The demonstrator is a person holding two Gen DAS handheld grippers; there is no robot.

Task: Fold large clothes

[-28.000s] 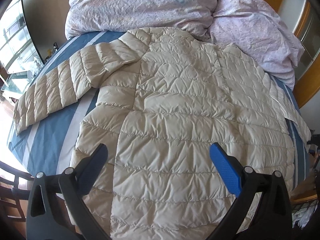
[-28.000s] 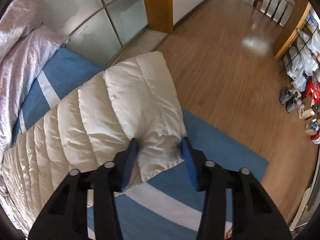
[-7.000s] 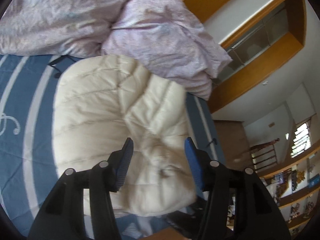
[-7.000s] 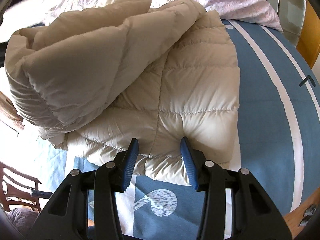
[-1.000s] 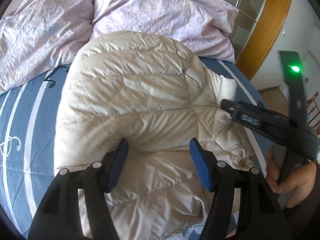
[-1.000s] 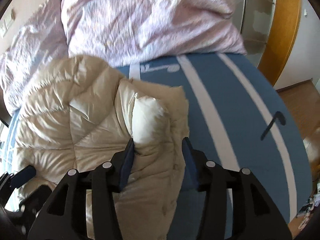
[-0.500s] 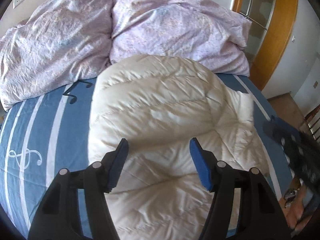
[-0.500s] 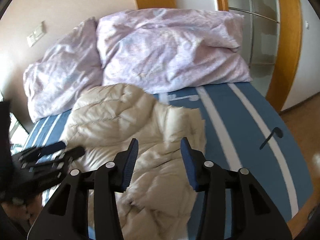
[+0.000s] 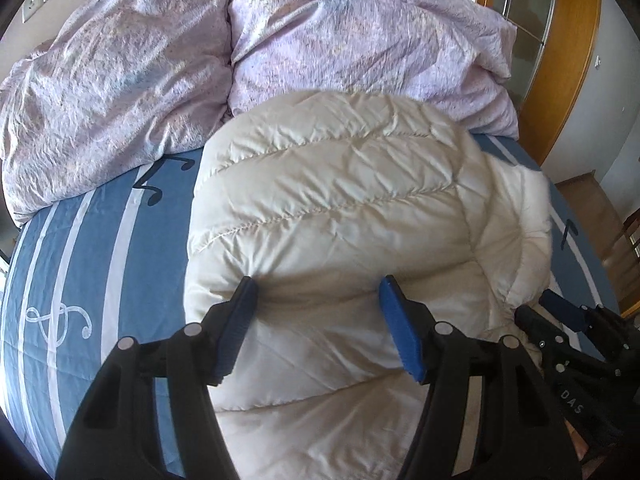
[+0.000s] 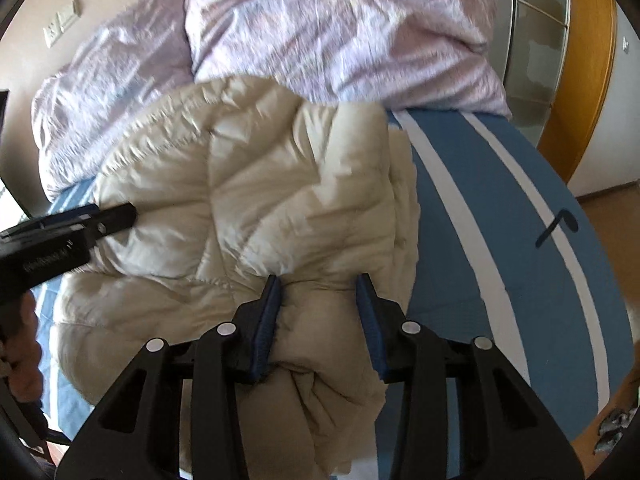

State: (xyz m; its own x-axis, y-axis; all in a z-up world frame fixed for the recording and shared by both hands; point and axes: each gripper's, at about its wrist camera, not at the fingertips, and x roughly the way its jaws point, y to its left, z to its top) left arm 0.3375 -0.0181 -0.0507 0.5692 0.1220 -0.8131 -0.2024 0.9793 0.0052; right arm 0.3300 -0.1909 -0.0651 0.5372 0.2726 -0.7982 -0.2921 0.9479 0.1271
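A cream quilted down jacket (image 9: 340, 208) lies bundled and folded on the blue striped bed; it also shows in the right wrist view (image 10: 248, 184). My left gripper (image 9: 318, 296) is open, its blue fingers (image 9: 236, 320) pressing against the near part of the bundle. My right gripper (image 10: 320, 292) has its jaws apart around a thick fold at the jacket's right edge, with fabric between the pads. The right gripper also shows at the lower right of the left wrist view (image 9: 568, 316), and the left gripper at the left of the right wrist view (image 10: 92, 220).
Two crumpled lilac pillows (image 9: 360, 36) lie at the head of the bed behind the jacket. The blue sheet with white stripes (image 9: 92, 240) spreads left and right (image 10: 500, 220). A wooden frame with glass panels (image 9: 560, 40) stands at the far right, with wooden floor (image 10: 616, 216) beyond.
Both grippers have moved in onto the jacket. The right gripper, lifted clear half a second ago, now straddles a fold at the right edge. The left gripper's fingers now touch the bundle.
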